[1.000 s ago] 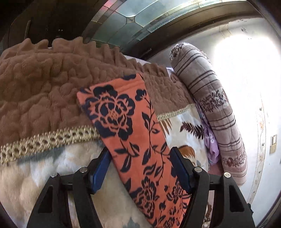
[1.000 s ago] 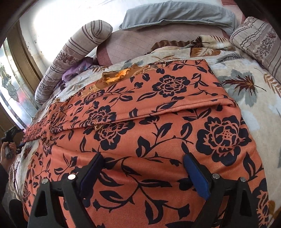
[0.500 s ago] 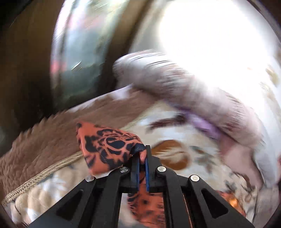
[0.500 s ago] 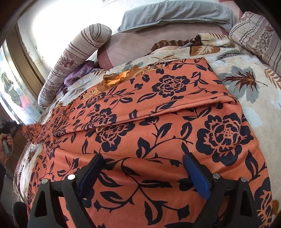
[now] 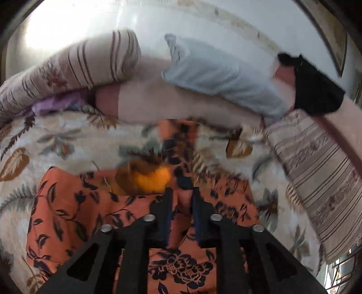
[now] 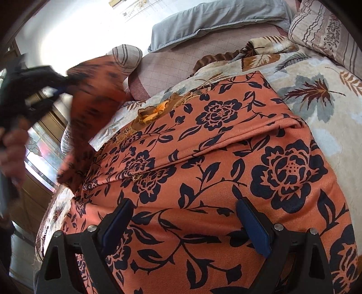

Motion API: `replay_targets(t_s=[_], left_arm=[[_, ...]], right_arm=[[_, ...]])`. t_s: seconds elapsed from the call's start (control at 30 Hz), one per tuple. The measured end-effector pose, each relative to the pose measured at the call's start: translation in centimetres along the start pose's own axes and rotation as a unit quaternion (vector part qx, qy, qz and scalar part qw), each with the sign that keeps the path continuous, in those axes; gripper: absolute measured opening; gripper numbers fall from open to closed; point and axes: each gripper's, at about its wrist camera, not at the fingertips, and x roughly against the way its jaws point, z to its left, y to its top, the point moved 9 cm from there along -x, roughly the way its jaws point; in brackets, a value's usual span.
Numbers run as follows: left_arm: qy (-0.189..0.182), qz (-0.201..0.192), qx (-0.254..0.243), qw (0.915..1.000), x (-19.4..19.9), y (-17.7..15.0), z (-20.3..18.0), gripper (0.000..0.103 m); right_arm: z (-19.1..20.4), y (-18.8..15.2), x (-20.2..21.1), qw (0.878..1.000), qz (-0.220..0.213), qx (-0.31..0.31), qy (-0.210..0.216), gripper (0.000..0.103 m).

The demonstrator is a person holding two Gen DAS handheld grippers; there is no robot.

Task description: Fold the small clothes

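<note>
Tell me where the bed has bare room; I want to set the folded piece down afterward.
Free: the leaf-print blanket right of the orange floral garment, up to the striped pillow; also the pink sheet below the grey pillow. Crowded: the middle, under the garment, and the left side, where the left gripper lifts its corner.
</note>
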Motion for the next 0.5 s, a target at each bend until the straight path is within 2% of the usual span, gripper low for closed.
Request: replay_targets(t_s=[0.03,0.07,0.1,0.17,0.23,0.33,0.37,0.43,0.5], left_arm=[[0.005,0.045,0.000,0.9990,-1.7,-2.3,0.8,0.042],[0.009,0.076,0.012,0.9970,-2.7,-4.6,1.9,0.042],[0.017,0.082,0.023,0.9963,-2.5,-5.8,2.9,0.042],[0.047,0.073,0.041,0.9954,-1.2,-6.6,6.0,0.043],[0.054,0.045,0.070,0.9951,1.5,-6.5,9.3,0.045],[0.098,0.001,0.091,0.9910,5.3,-6.2,15.0,0.061],[0.118,-0.013,0.098,0.9880,6.4,-6.5,17.0,0.063],[0.135,-0.015,0.109,0.9847,6.9,-7.3,19.5,0.063],[0.124,-0.001,0.132,0.9834,6.7,-8.7,21.4,0.063]], right_arm=[[-0.1,0.1,0.1,1.000,-0.001,-0.003,0.003,0.094],[-0.1,0.1,0.1,1.000,-0.002,-0.006,0.007,0.094],[-0.1,0.2,0.2,1.000,-0.003,-0.009,0.010,0.094],[-0.2,0.3,0.4,1.000,-0.004,-0.013,0.012,0.094],[-0.2,0.4,0.8,1.000,-0.001,-0.025,0.011,0.094],[-0.2,1.9,2.5,0.997,-0.014,-0.063,0.032,0.094],[-0.1,2.9,3.0,0.996,-0.023,-0.075,0.035,0.094],[-0.1,4.8,3.0,0.996,-0.024,-0.077,0.029,0.094],[-0.6,7.4,2.1,0.996,-0.025,-0.086,0.021,0.094]])
